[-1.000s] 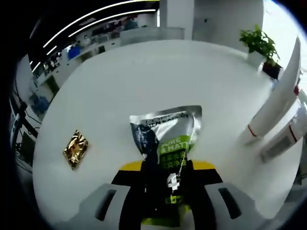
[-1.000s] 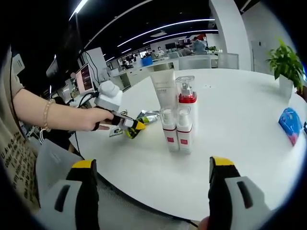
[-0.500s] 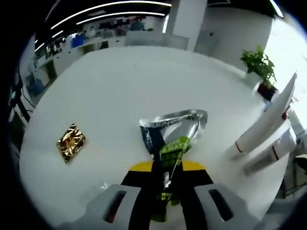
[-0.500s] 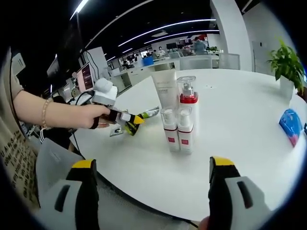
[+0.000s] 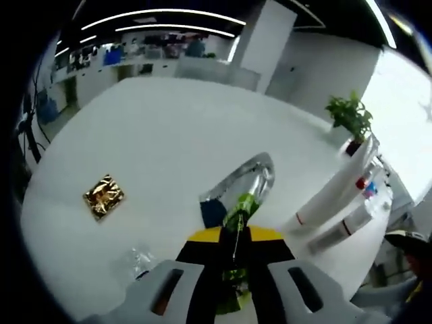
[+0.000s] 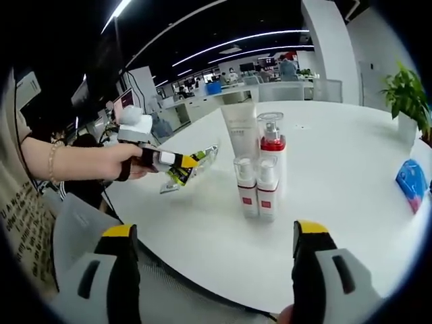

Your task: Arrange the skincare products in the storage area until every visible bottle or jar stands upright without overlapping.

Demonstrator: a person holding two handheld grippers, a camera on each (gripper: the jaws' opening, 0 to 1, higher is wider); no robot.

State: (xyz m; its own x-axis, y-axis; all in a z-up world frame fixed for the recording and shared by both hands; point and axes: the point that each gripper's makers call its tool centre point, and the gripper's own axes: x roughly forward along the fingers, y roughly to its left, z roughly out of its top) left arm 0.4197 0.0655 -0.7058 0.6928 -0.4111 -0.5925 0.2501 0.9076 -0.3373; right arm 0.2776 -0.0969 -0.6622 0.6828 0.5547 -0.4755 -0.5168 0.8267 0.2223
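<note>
Left gripper view: the left gripper (image 5: 233, 237) has its yellow-tipped jaws pinched tight on a silver and green sachet (image 5: 237, 196), which sticks up from between them toward 12 o'clock, lifted clear of the white table (image 5: 169, 128); a gold foil packet (image 5: 103, 196) lies flat at 9 o'clock, well apart; a crumpled clear wrapper (image 5: 135, 260) sits at 7 o'clock beside the jaw; at 3 o'clock the white tube (image 5: 334, 194) and a red-banded bottle (image 5: 343, 227) lean across the view, and a potted plant (image 5: 349, 118) stands at 2 o'clock.

Right gripper view: the right gripper (image 6: 212, 260) hangs with jaws spread wide, nothing between them, at the table's near edge; dead ahead at 12 o'clock stands an upright cluster, the white tube at the back, a red-collared pump bottle (image 6: 272, 160) beside it, two small capped bottles (image 6: 257, 188) in front, all touching or just beside one another; at 10 o'clock a hand (image 6: 125, 162) carries the left gripper with the sachet tilted above the table; a blue packet (image 6: 410, 183) lies at 3 o'clock.
</note>
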